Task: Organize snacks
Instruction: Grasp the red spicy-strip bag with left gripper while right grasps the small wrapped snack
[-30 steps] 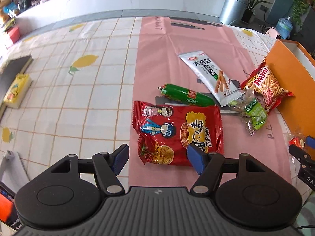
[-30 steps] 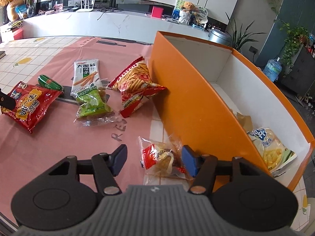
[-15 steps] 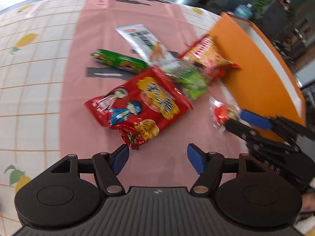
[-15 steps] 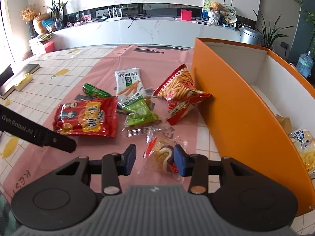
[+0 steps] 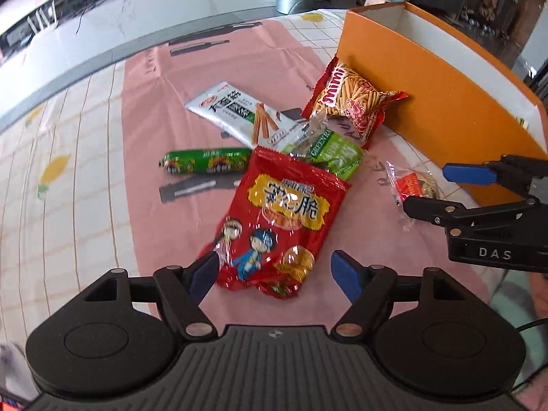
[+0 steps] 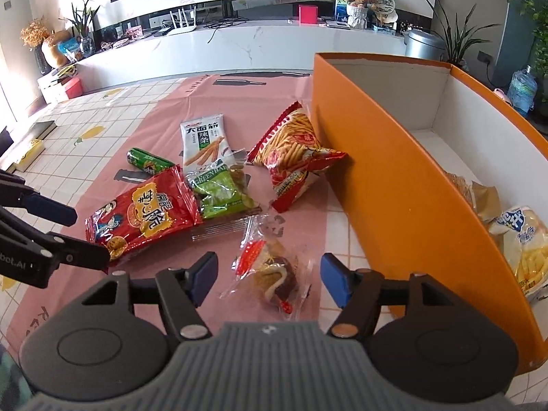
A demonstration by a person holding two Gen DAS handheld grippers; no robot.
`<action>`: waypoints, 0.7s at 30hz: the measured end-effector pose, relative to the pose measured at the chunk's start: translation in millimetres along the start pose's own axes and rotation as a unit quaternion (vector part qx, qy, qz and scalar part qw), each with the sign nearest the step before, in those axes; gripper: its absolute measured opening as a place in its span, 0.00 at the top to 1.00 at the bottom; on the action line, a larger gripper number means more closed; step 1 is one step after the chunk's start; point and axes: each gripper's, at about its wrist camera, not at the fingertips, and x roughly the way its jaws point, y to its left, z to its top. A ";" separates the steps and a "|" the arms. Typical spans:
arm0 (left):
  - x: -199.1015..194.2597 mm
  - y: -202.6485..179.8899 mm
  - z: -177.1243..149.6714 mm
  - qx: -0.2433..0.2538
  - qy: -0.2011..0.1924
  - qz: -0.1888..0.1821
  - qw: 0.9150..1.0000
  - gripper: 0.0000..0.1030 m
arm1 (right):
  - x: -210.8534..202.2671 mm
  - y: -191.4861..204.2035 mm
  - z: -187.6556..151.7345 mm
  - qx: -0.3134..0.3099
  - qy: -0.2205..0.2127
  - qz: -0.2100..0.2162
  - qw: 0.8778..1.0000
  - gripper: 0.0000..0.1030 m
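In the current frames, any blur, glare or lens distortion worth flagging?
Left wrist: sharp, glare spots on the red snack bag, orange box edge bowed by fisheye. Right wrist: sharp, bright wash from the far left, clear-wrapped pastry legible.

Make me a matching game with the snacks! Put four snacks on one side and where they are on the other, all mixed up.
Snacks:
1. big red bag
2. green sausage
3. Mimi sticks bag
4. clear-wrapped pastry

Places:
A. leaning against the orange box
B. between the right gripper jaws
C. between the left gripper jaws
D. on the pink cloth, left of the red bag's top

Pairs: 1-C, 2-D, 3-A, 4-B
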 end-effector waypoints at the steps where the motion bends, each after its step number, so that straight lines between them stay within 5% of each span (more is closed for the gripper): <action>1: 2.5 -2.1 3.0 0.009 -0.001 0.004 1.000 0.15 | 1.2 -1.3 0.4 0.006 0.002 -0.001 1.000 0.32; 8: 28.4 -9.0 18.5 0.071 0.014 0.015 0.997 0.14 | 13.2 -10.1 0.3 0.037 0.020 0.012 0.999 0.31; 14: 37.8 0.6 24.4 0.060 0.010 -0.016 0.998 0.08 | 22.4 -13.2 -2.6 0.051 0.032 0.023 0.998 0.33; 21: 46.1 -2.3 23.6 0.071 0.007 -0.022 0.997 0.01 | 26.4 -10.8 -5.2 0.046 0.036 0.028 0.998 0.46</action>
